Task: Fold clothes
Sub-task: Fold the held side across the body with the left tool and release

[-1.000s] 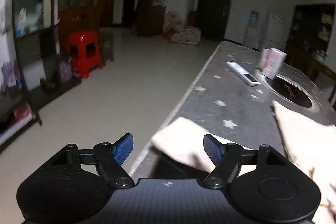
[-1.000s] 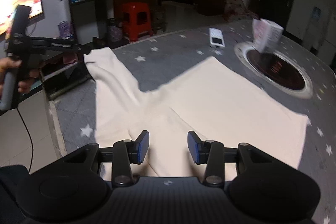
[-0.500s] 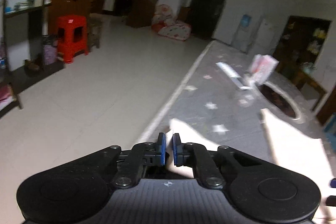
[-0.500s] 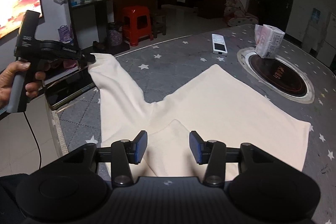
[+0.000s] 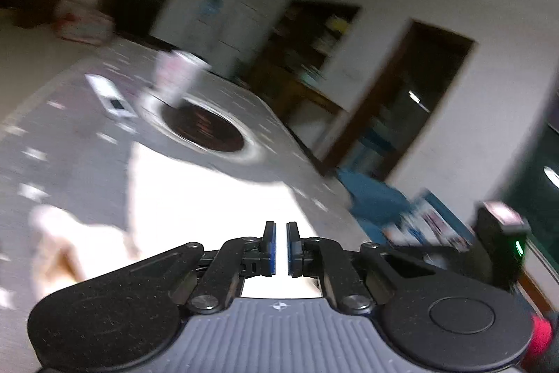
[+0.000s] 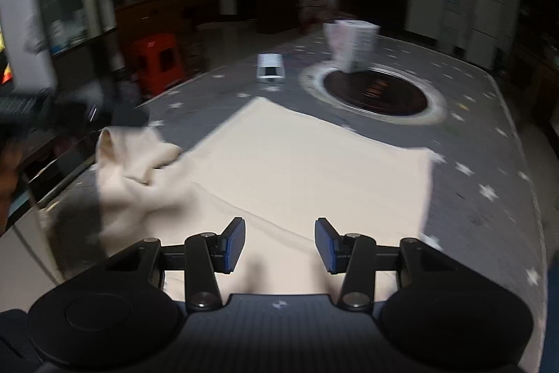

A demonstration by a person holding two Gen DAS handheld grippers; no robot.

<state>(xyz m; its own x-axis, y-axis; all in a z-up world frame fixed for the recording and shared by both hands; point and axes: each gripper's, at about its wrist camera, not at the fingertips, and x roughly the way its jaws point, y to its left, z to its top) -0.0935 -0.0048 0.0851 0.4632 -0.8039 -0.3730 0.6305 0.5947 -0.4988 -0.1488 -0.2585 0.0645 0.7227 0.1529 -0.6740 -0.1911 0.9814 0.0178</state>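
Observation:
A cream garment (image 6: 297,163) lies spread on the grey star-patterned table (image 6: 489,163). Its sleeve (image 6: 132,156) is lifted and bunched at the left, held up by my left gripper (image 6: 87,110), which shows blurred there. In the left wrist view the left gripper (image 5: 278,250) has its jaws almost together over the bright garment (image 5: 195,198); the gripped cloth is hidden below the fingers. My right gripper (image 6: 279,247) is open and empty, just above the garment's near edge.
A round dark hotplate (image 6: 377,93) is set in the table beyond the garment. A white box (image 6: 353,44) and a remote (image 6: 269,67) lie near it. A red stool (image 6: 157,65) stands on the floor at left.
My left gripper shut on the sleeve end and swung it right, over the garment body. The sleeve went from stretched out to bunched. My right gripper stayed open and moved slightly forward.

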